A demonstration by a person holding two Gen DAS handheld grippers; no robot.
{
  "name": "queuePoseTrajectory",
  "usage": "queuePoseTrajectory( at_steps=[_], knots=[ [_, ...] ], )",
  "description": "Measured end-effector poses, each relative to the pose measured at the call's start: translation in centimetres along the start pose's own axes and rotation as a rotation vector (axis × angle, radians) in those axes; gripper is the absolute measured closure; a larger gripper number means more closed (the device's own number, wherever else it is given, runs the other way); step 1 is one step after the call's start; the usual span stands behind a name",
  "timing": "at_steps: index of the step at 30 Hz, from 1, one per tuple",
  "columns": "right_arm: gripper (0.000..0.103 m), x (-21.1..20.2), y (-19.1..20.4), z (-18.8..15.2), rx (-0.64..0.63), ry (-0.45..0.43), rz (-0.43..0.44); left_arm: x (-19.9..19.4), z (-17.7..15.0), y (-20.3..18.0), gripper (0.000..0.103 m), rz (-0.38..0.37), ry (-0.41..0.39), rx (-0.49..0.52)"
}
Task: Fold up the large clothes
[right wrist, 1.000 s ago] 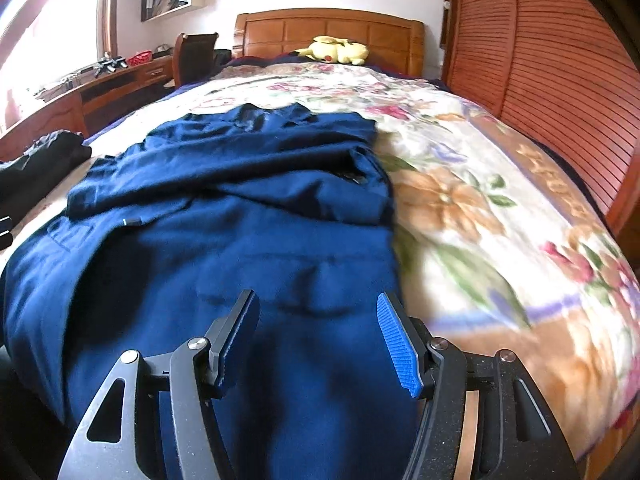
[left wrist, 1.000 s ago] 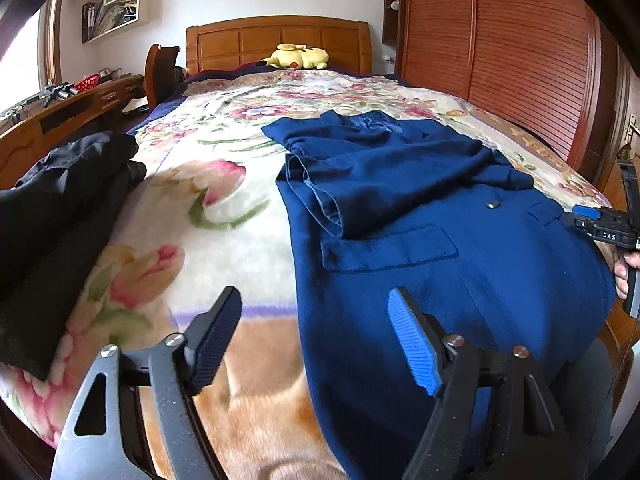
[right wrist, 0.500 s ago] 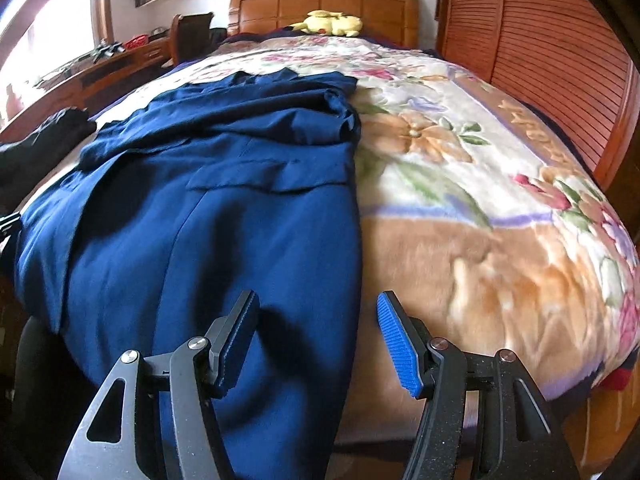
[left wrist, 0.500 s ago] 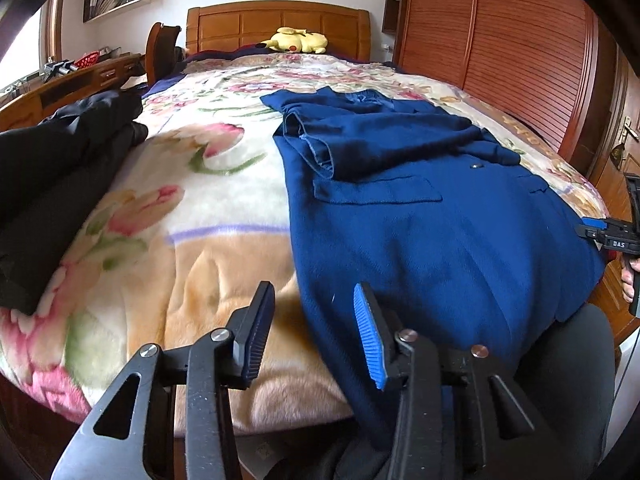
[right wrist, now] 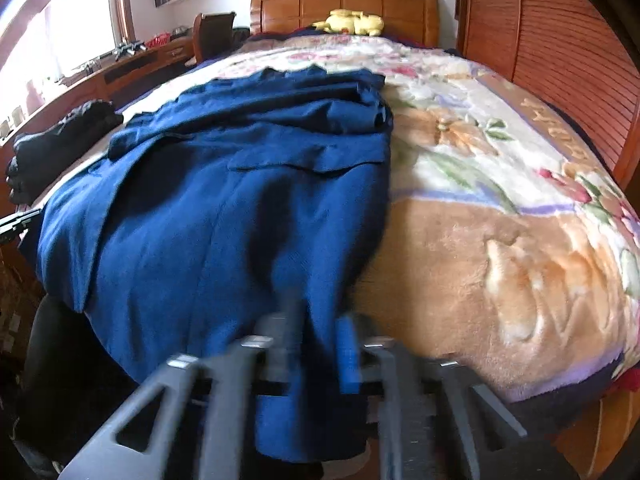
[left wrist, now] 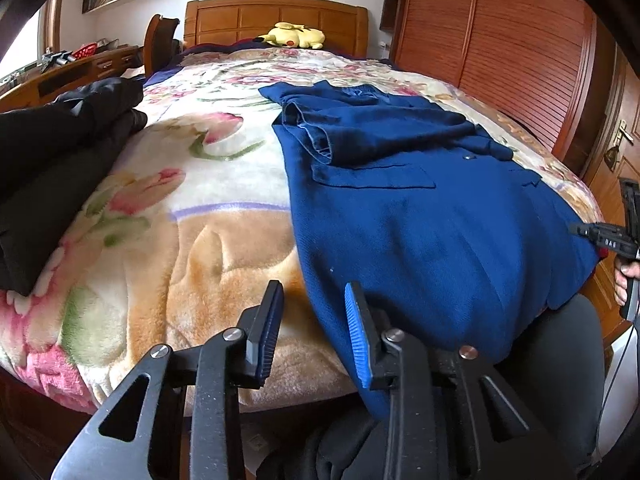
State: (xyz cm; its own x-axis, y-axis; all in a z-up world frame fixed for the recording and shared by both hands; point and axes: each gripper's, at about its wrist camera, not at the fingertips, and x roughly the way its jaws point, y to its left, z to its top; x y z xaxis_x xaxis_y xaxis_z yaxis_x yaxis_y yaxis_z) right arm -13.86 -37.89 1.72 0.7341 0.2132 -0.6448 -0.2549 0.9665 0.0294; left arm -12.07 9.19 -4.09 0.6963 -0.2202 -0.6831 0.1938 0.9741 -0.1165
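A large navy blue coat [left wrist: 420, 220] lies lengthwise on the bed, its sleeves folded across the chest and its hem hanging over the near edge. It also shows in the right wrist view [right wrist: 224, 216]. My left gripper [left wrist: 312, 328] is partly open at the hem's left corner, with the cloth edge by the blue finger and nothing clamped. My right gripper [right wrist: 316, 344] is blurred by motion, its jaws narrowed around the hem's right corner. The right gripper also shows in the left wrist view [left wrist: 608, 236].
A floral blanket [left wrist: 192, 216] covers the bed. A pile of black clothes [left wrist: 52, 152] lies on the bed's left side. A yellow plush toy [left wrist: 292, 36] sits by the headboard. A wooden wardrobe [left wrist: 500, 40] stands on the right, a desk [right wrist: 132, 68] on the left.
Both grippers have dropped back from above the coat to the hem at the bed's near edge. Both jaws have narrowed, the right one more.
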Motion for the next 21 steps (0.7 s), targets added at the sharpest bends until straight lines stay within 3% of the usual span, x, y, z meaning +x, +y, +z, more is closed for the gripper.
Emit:
queuePoseTrajectory(
  at_steps=[1, 3, 6, 16, 21],
  knots=[
    [0.096, 0.0, 0.0, 0.0, 0.000, -0.005, 0.001, 0.0, -0.1, -0.1, 0.071, -0.002, 0.000, 0.005],
    [0.097, -0.1, 0.2, -0.2, -0.003, -0.017, 0.006, 0.0, -0.1, -0.3, 0.088, -0.010, 0.005, 0.008],
    [0.097, -0.9, 0.1, -0.1, 0.013, -0.054, 0.050, -0.7, 0.3, -0.6, 0.100, -0.006, -0.010, 0.014],
    [0.098, -6.2, -0.8, 2.4, 0.057, -0.237, 0.146, -6.4, 4.0, -2.6, 0.101, -0.001, -0.188, 0.057],
    [0.098, -7.9, 0.0, 3.8, 0.030, -0.289, 0.140, -8.2, 5.7, -3.7, 0.101, 0.004, -0.257, 0.084]
  ],
)
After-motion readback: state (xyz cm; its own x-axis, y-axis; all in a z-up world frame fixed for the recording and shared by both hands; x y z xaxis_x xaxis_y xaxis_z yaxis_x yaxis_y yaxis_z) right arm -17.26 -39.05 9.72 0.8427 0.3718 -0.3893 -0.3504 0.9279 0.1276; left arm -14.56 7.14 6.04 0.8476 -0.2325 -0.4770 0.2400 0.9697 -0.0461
